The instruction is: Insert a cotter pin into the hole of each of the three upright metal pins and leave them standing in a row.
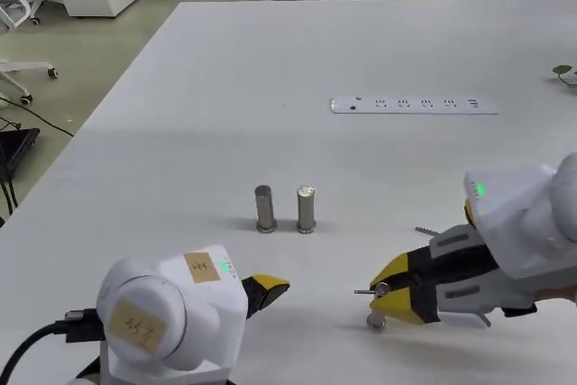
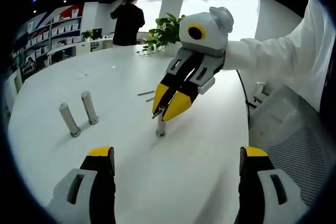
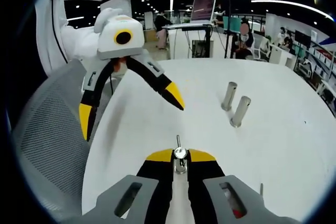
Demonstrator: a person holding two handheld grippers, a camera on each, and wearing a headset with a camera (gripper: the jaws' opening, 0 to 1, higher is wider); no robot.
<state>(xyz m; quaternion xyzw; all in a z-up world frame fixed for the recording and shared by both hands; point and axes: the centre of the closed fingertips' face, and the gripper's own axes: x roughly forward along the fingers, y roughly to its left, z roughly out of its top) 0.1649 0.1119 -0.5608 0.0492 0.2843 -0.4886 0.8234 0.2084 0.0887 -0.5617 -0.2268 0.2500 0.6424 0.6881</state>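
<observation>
Main risk imo: the right hand-held gripper (image 1: 386,299) is clenched on the third pin (image 1: 376,318) near its top. If it lets go crooked, the pin could tip over or the cotter (image 1: 362,292) could get knocked back out. The pin sits low on the surface (image 1: 406,60), well right of the two standing pins (image 1: 264,209), so no row yet. It's a short grey steel cylinder, and the cotter is a thin wire poking sideways. The left hand-held gripper (image 2: 176,153) hangs released nearby.
</observation>
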